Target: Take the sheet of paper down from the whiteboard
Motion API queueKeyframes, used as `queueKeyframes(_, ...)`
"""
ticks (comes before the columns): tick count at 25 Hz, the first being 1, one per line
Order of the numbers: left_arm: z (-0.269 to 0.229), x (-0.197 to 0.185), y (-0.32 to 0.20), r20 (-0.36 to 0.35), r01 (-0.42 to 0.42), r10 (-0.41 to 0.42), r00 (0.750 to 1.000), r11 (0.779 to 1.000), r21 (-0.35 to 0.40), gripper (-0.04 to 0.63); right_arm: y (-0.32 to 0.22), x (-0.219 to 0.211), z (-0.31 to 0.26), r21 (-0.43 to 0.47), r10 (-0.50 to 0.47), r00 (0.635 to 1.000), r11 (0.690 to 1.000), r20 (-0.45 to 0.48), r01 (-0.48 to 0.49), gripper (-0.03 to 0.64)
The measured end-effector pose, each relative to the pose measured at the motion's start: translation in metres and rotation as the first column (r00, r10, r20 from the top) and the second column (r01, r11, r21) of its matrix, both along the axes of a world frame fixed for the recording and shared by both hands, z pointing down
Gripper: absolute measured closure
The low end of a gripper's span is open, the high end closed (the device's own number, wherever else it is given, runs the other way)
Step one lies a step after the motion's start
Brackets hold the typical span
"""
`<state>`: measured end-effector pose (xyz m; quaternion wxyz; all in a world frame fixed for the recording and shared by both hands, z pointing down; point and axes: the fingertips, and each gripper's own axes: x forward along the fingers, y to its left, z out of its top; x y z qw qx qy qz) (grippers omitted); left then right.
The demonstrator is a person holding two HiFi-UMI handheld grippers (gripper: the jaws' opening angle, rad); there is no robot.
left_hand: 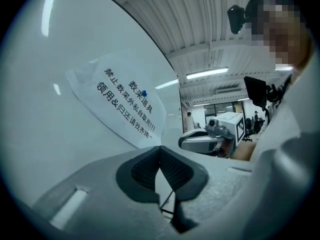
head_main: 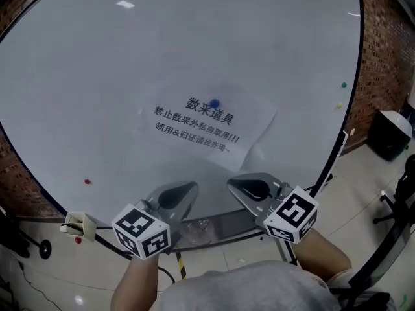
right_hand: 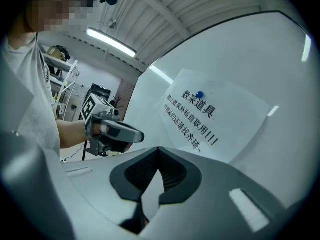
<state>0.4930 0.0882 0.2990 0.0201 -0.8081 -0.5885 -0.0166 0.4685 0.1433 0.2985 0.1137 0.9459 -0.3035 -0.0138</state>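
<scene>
Sheet of paper (head_main: 207, 123): hangs near the middle of the whiteboard (head_main: 97, 76), skewed, with its printed lines running downhill toward 4 o'clock. One blue magnet (head_main: 214, 103) sits at 12 o'clock on the sheet, over the top line of print. No other fastener shows.

Left gripper (head_main: 185, 190): at 7 o'clock from the sheet, clear of it. Its pads meet at the tips with nothing between them.
Right gripper (head_main: 237, 185): at 5 o'clock from the sheet, also clear. Its jaws are closed and empty.

Step in hand, judged: the approach. Both grippers need to open before they reach the board. A sound way would be to pinch a bottom corner first, so the sheet cannot drop or swing. The other gripper then lifts the magnet straight off rather than dragging it across the paper.

Unclear:
- The sheet's left edge washes out against the white board.
- The bottom edge may stand slightly proud of the board, but this cannot be confirmed.
- The fastener is too small to tell a magnet from a pin.
- The board's top edge is cut off in the head view.
</scene>
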Motion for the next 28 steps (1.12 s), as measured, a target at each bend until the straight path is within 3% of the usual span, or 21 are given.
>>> queueKeyframes(4, -0.022, 0.016, -0.01, -0.021, -0.009, 0.009, 1.0, 1.0, -0.027, 0.594, -0.002, 0.014, -0.049, 0.008, 0.027, 0.992, 1.0, -0.121, -0.026, 0.618)
queueKeyframes(12, -0.056, 0.04, -0.024, -0.081, -0.015, 0.011, 0.997, 0.999, -0.046, 0.594, 0.001, 0.043, -0.118, -0.089, 0.117, 0.937, 0.984, -0.33, -0.155, 0.618)
queueKeyframes(13, -0.058, 0.041, -0.024, -0.086, -0.018, 0.014, 0.996, 0.999, -0.044, 0.594, 0.001, 0.046, -0.124, -0.11, 0.127, 0.926, 0.978, -0.355, -0.176, 0.615)
queueKeyframes(14, -0.06, 0.043, -0.025, -0.091, -0.02, 0.016, 0.996, 0.999, -0.044, 0.594, 0.001, 0.05, -0.129, -0.137, 0.137, 0.916, 0.97, -0.378, -0.202, 0.567)
queueKeyframes(18, -0.066, 0.052, -0.028, -0.104, -0.017, 0.012, 0.995, 0.999, -0.047, 0.594, 0.005, 0.068, -0.142, -0.231, 0.197, 0.867, 0.915, -0.458, -0.33, 0.558)
queueKeyframes(28, -0.075, 0.064, -0.04, -0.13, -0.014, 0.008, 0.991, 0.999, -0.048, 0.594, 0.013, 0.091, -0.144, -0.264, 0.246, 0.824, 0.867, -0.511, -0.423, 0.54)
